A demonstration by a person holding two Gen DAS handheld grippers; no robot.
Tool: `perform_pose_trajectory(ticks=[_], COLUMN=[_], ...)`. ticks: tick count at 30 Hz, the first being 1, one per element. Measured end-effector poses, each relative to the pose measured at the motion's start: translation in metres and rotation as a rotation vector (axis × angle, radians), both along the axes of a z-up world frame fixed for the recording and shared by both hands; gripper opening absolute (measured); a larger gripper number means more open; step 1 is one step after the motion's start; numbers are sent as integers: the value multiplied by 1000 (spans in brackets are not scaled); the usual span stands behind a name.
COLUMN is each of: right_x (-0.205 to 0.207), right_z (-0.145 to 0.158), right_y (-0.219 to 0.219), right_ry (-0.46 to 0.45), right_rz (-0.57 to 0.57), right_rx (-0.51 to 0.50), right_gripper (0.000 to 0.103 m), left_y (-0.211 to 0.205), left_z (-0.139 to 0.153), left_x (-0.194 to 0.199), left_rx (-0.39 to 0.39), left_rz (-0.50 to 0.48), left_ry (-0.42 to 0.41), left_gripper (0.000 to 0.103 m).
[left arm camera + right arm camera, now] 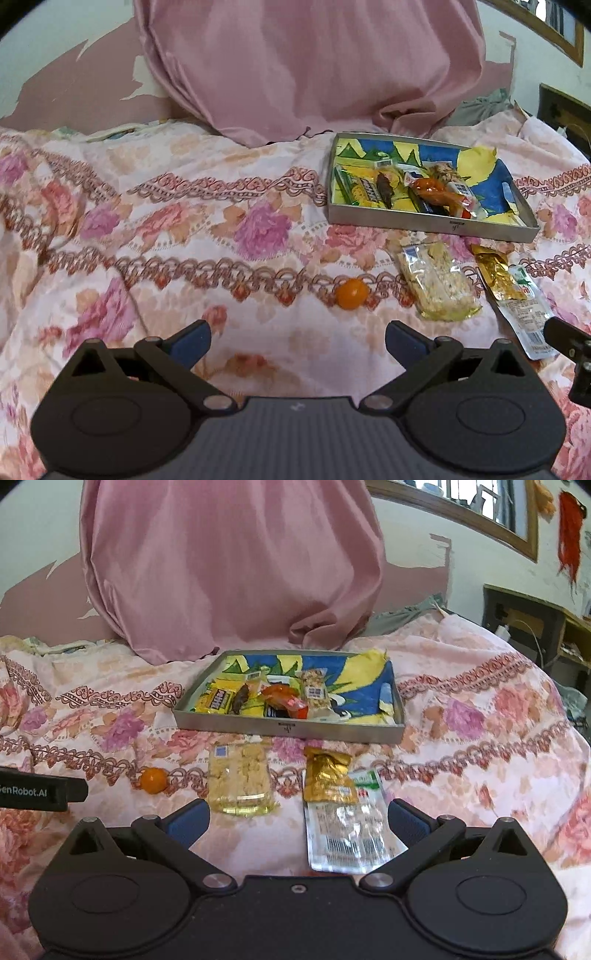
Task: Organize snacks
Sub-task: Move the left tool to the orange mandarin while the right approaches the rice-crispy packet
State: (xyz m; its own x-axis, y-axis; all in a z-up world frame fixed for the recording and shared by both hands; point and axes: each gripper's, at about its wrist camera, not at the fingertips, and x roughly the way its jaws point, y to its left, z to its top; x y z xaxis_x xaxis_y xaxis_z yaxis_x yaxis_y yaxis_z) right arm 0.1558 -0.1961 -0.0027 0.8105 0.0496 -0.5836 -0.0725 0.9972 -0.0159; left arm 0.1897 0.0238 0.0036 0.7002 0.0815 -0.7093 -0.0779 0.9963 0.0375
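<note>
A grey metal tray (424, 224) (236, 727) lined with blue and yellow cloth holds several wrapped snacks. In front of it on the floral bedspread lie a small orange fruit (352, 293) (153, 780), a clear pack of crumbly biscuit (437, 282) (240, 779), a gold sachet (498, 275) (328, 775) and a white and green packet (528, 317) (351, 834). My left gripper (297, 341) is open, low over the bedspread, the orange fruit just ahead to its right. My right gripper (297, 821) is open with the white packet's near end between its fingers.
A pink curtain (306, 62) (229, 565) hangs down onto the bed behind the tray. A dark wooden cabinet (535, 627) stands off the bed at the right. The left gripper's black body (40, 790) juts in at the left of the right wrist view.
</note>
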Motion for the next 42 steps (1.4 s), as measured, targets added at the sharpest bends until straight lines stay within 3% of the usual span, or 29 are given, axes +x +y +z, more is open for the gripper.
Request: perform_pose_trajectory(ticks=[13, 19, 26, 32, 36, 42], right_x=[69, 95, 105, 113, 117, 122], right_z=[-4, -21, -54, -78, -84, -88], right_y=[20, 32, 38, 36, 34, 37], right_ry=[-53, -53, 30, 84, 99, 97], right_rz=[122, 155, 190, 206, 227, 253], right_rx=[-53, -65, -69, -92, -61, -36], right_gripper=[102, 102, 102, 102, 102, 102], left_y=[-12, -3, 8, 7, 0, -8], left_z=[-5, -30, -59, -67, -69, -73], left_x=[76, 93, 101, 112, 110, 111], left_rx=[87, 40, 18, -70, -55, -40], left_rz=[-56, -85, -133, -155, -218, -280], left_ry=[5, 24, 104, 143, 143, 146], left_gripper=[102, 102, 102, 102, 102, 88])
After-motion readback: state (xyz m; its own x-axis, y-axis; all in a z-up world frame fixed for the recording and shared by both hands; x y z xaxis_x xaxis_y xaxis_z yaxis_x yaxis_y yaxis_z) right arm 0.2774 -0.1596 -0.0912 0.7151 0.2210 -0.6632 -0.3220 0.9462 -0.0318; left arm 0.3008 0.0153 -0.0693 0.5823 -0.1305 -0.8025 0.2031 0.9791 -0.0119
